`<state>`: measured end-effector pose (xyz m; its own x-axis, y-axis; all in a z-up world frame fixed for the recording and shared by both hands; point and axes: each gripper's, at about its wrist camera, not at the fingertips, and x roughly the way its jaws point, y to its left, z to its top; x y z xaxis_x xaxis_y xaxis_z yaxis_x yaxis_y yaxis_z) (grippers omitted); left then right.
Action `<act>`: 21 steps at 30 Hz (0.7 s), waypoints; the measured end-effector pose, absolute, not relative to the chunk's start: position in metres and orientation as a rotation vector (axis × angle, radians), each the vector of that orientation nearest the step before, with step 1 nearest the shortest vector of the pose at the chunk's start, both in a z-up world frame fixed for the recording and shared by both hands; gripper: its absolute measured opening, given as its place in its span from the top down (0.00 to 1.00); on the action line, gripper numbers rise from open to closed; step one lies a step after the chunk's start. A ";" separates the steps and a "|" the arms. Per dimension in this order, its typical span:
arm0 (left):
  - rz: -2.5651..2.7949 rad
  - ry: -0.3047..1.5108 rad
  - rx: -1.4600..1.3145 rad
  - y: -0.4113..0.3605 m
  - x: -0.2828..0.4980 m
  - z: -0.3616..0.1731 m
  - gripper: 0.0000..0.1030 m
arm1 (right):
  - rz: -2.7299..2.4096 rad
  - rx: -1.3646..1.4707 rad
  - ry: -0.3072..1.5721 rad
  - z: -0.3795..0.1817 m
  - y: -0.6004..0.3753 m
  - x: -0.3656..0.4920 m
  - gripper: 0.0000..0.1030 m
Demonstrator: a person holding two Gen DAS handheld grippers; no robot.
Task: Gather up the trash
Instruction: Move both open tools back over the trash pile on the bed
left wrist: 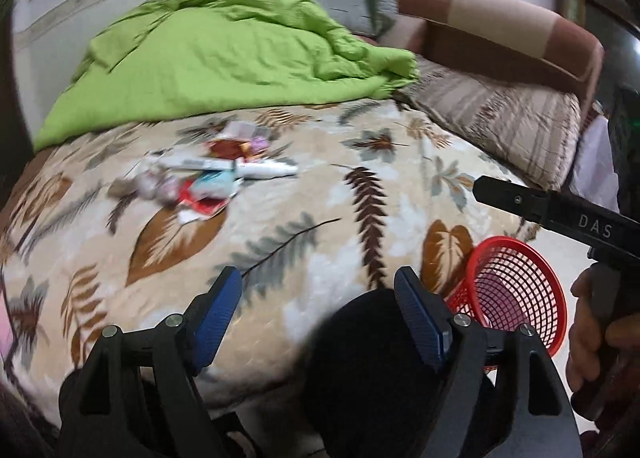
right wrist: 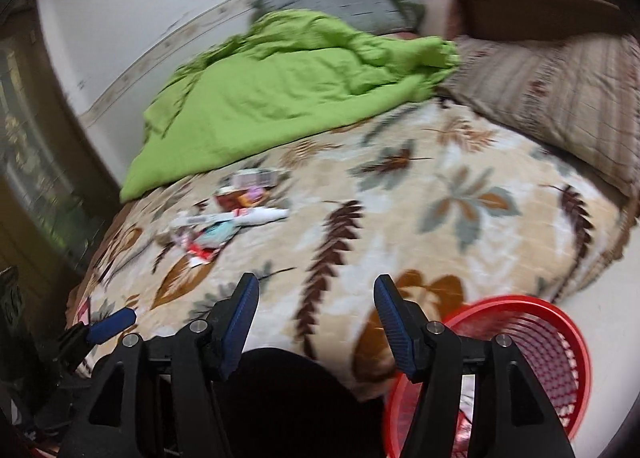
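Both jaws stand wide with nothing between them: my left gripper and right gripper. Red basket sits just beside the bed's near edge. Trash pile lies farther off on the leaf-print blanket, before the green quilt.

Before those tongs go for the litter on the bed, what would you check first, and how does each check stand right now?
1. Left tongs empty and open: ok, nothing sits between the blue pads.
2. Right tongs empty and open: ok, the gap is bare too.
3. Trash pile in sight: ok, wrappers and a white tube lie together on the leaf-print blanket.
4. Red basket within view for dropping: ok, it stands beside the bed's near edge.
5. Path to the pile free: ok, only bare blanket lies between.
6. Which piece is easiest to pinch: cannot tell, the pictures are blurred.
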<state>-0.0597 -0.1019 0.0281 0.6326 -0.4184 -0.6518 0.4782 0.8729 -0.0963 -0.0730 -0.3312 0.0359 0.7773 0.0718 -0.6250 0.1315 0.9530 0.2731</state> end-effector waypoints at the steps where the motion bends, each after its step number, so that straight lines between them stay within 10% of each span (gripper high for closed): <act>1: -0.502 0.728 0.070 -0.096 -0.060 0.027 0.25 | -0.021 0.299 0.681 0.037 -0.325 -0.070 0.38; 21: -0.502 0.719 0.097 -0.068 -0.064 0.023 0.24 | 0.107 0.239 0.687 0.038 -0.281 -0.035 0.37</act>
